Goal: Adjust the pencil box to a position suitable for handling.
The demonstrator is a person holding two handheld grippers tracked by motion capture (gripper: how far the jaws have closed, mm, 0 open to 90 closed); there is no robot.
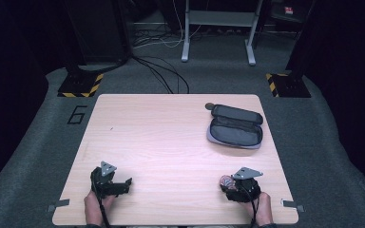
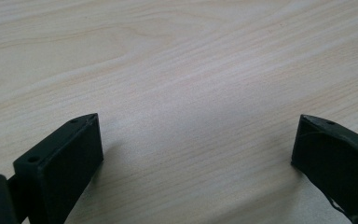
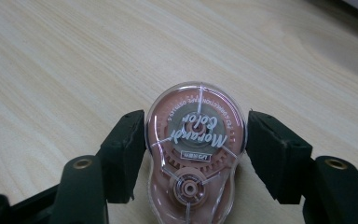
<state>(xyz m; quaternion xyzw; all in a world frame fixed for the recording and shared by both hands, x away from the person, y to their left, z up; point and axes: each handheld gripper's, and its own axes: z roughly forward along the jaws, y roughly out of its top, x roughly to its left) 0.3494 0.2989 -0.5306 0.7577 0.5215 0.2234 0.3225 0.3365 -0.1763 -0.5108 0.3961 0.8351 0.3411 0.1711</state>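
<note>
The right gripper [image 3: 196,144] clamps a correction tape [image 3: 196,154] near the table's [image 1: 171,142] 5 o'clock edge; the left gripper [image 2: 196,140] is wide open and empty at 7 o'clock; the open pencil case [image 1: 235,126] lies at 2 o'clock, bare wood between.

Matt pale wood-grain table [image 1: 171,142]

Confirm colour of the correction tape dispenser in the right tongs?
Pinkish-brown under a clear shell; the correction tape dispenser shows best in the right gripper view.

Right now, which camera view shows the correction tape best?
The right gripper view: the correction tape sits close up between the fingers, with its printed label and gears visible. In the high view it is a small pinkish spot at the right gripper.
</note>
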